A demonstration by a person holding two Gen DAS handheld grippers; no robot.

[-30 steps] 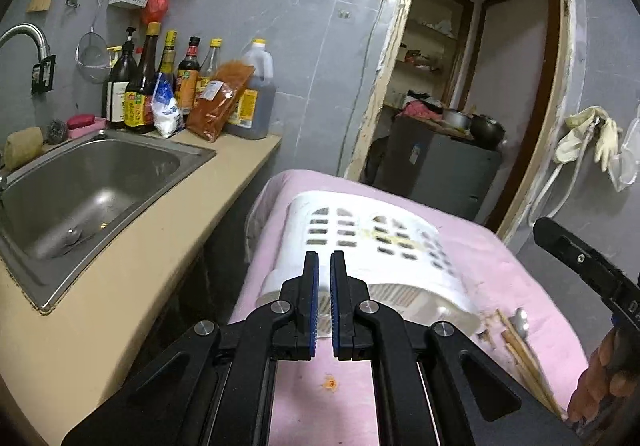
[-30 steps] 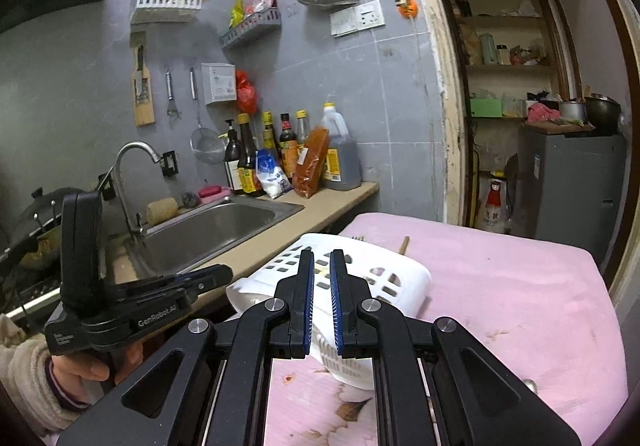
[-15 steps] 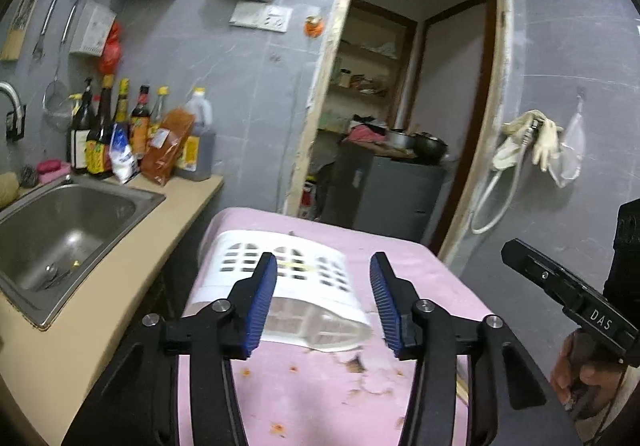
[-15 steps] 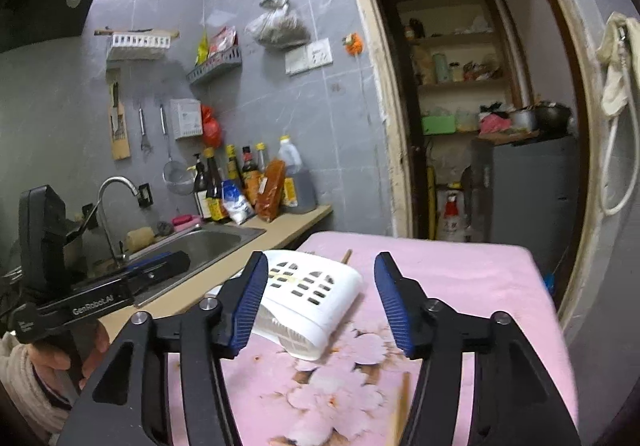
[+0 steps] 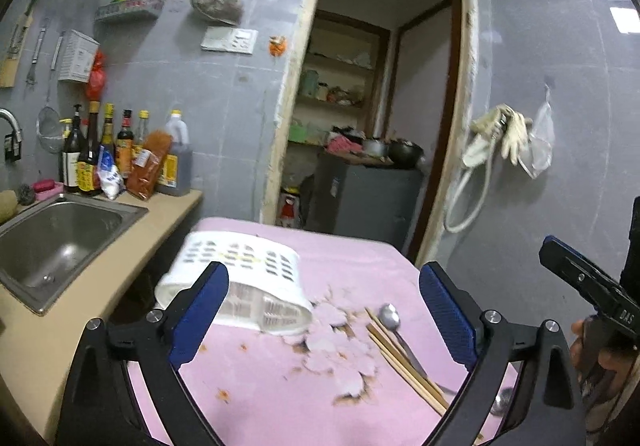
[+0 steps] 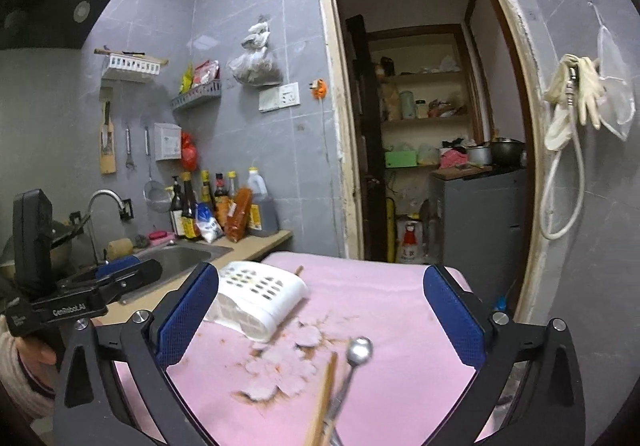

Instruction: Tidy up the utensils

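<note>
This is a home kitchen: a sink (image 5: pixel 60 242) sits in the counter (image 5: pixel 132 242), with sauce bottles (image 5: pixel 92 150) behind the sink.

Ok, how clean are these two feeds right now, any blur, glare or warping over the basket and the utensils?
Left wrist view: white basket slightly smeared, spoon and chopsticks fairly sharp, light patches glare on the grey wall tiles. Right wrist view: chopsticks and spoon blurred, basket soft. Both views: fisheye bends the door frame, dark corners.
</note>
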